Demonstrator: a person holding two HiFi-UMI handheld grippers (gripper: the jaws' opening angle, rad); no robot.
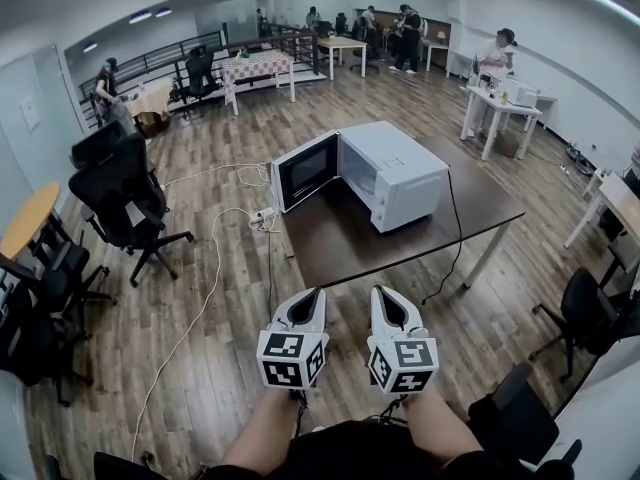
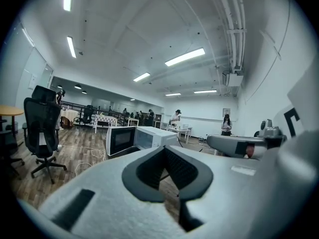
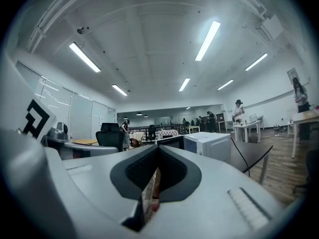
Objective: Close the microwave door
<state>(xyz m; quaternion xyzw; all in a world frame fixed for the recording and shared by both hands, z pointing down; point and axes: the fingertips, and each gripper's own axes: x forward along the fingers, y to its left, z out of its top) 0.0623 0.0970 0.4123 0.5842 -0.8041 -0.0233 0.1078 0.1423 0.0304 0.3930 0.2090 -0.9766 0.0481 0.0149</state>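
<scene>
White boxy microwave [image 1: 395, 173], black-windowed door [image 1: 305, 171] swung out, sits on a dark brown table [image 1: 350, 243] over wood-plank floor [image 1: 200, 298]; left gripper [image 1: 316, 294] and right gripper [image 1: 380, 293] are pinched closed, holding nothing.

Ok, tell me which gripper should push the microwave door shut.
Left, likely. The door hangs open on the microwave's left side, ahead of the left gripper; the right gripper would have to reach across. Both are shut and short of the table.

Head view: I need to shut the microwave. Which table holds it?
The dark brown table bearing the microwave; the others are white, light wood or cloth-covered.
</scene>
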